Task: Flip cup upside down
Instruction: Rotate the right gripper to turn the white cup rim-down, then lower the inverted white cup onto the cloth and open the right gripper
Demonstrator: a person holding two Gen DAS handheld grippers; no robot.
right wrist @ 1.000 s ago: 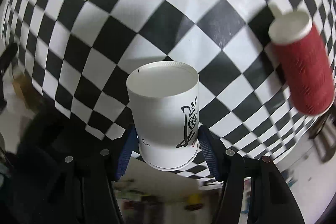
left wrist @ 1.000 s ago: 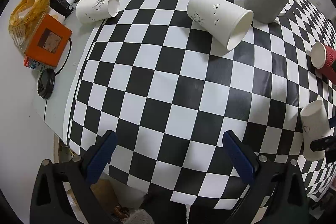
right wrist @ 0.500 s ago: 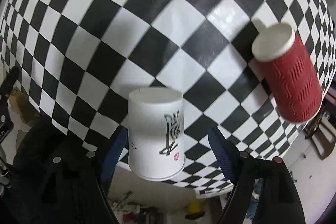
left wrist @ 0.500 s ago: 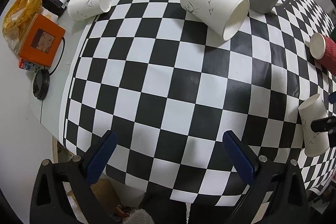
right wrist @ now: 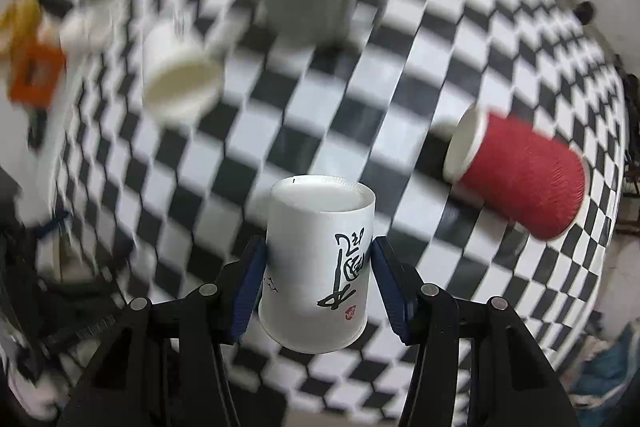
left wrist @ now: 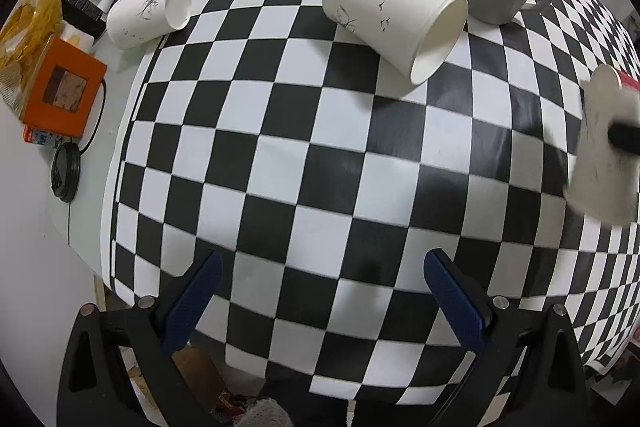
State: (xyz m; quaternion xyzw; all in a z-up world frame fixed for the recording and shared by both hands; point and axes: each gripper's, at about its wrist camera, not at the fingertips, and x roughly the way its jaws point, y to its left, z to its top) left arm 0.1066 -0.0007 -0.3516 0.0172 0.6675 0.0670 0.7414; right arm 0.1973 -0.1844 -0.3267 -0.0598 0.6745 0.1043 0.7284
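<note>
Right tool clenched on white cup, carried above counter near front edge | left tool released, idle | advice: lower rim flat, release once seated, clear of red cup.

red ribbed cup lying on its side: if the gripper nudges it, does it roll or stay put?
The red cup lies on its side on the checkered cloth, so a nudge would probably roll it. Its tapered body suggests it would curve, not run straight. It looks like paper: likely light, easily dented. The ribbed sleeve may aid grip.
</note>
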